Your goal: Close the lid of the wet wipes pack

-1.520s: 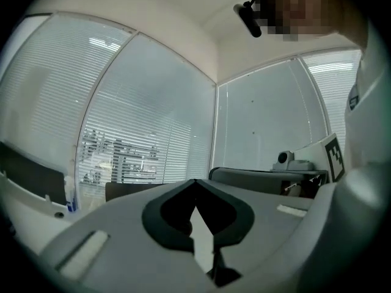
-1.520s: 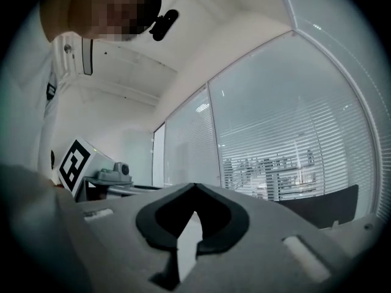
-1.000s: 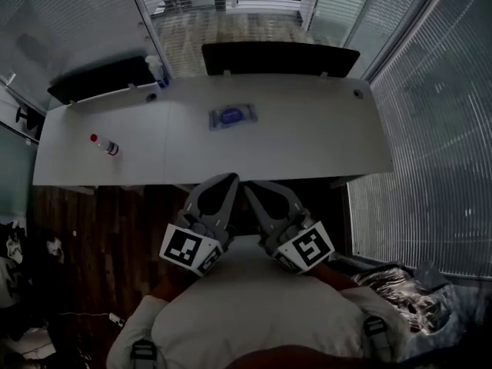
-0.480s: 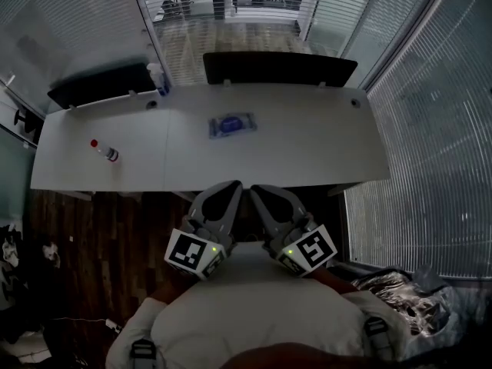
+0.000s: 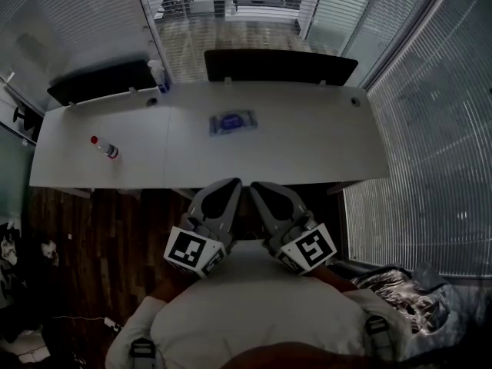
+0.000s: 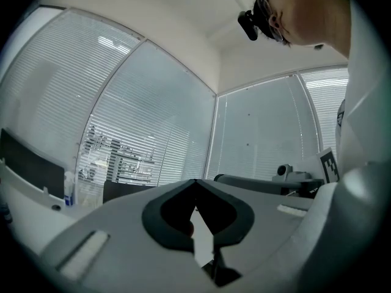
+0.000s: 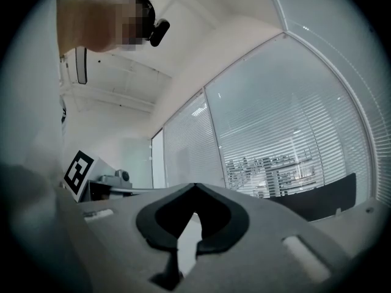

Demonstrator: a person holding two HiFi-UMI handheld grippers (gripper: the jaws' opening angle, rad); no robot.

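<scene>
The wet wipes pack (image 5: 231, 121), pale with a blue oval on top, lies flat near the middle of the white desk (image 5: 307, 144); whether its lid is up is too small to tell. Both grippers are held close to the person's chest, well short of the desk's near edge. My left gripper (image 5: 232, 183) and my right gripper (image 5: 254, 184) point up toward the desk, tips nearly side by side. Both are shut with nothing between their jaws, as the left gripper view (image 6: 196, 182) and the right gripper view (image 7: 194, 187) show. The pack appears in neither gripper view.
A small bottle with a red cap (image 5: 105, 147) lies on the desk's left part. A spray bottle (image 5: 157, 74) stands at the far left edge, between two dark screens (image 5: 280, 65). Blinds line the glass walls. Dark wood floor (image 5: 108, 237) lies left of the person.
The two grippers have shifted only slightly, staying shut near the chest. The head view has tilted a little; the pack has not moved.
</scene>
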